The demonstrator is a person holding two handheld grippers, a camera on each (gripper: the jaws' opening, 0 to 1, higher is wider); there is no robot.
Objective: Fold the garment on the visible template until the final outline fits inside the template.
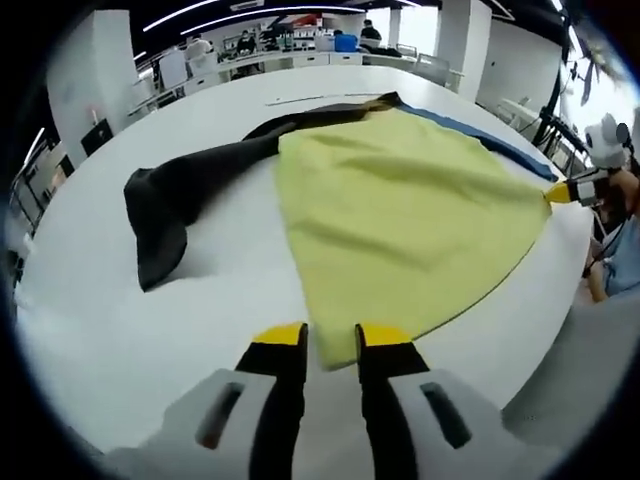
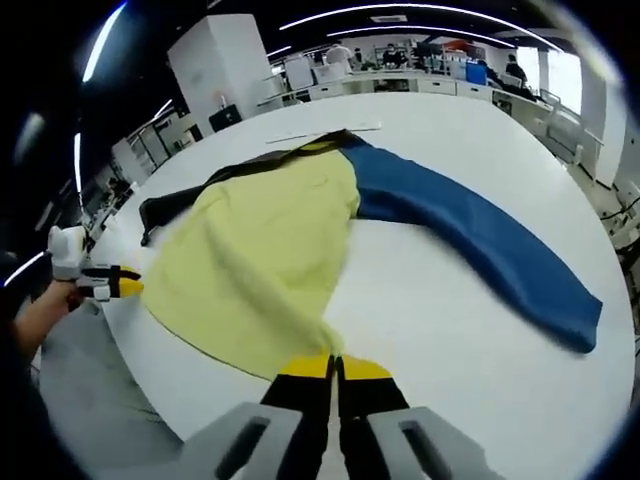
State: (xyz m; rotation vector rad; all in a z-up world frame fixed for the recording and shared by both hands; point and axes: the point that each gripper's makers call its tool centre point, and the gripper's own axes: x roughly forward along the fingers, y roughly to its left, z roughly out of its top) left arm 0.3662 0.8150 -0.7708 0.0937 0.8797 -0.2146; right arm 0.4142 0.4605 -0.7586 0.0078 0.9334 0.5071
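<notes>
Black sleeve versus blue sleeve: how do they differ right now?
The black sleeve lies rumpled, its end bent back; the blue sleeve lies smooth and stretched out in a gentle curve. They run out from opposite sides of the yellow body. Both rest flat on the white table, unfolded.

My bench is white, broad and round-edged. Directly on it lies one garment, spread flat: a yellow body in the middle, a black sleeve reaching off one side and a blue sleeve off the other.
</notes>
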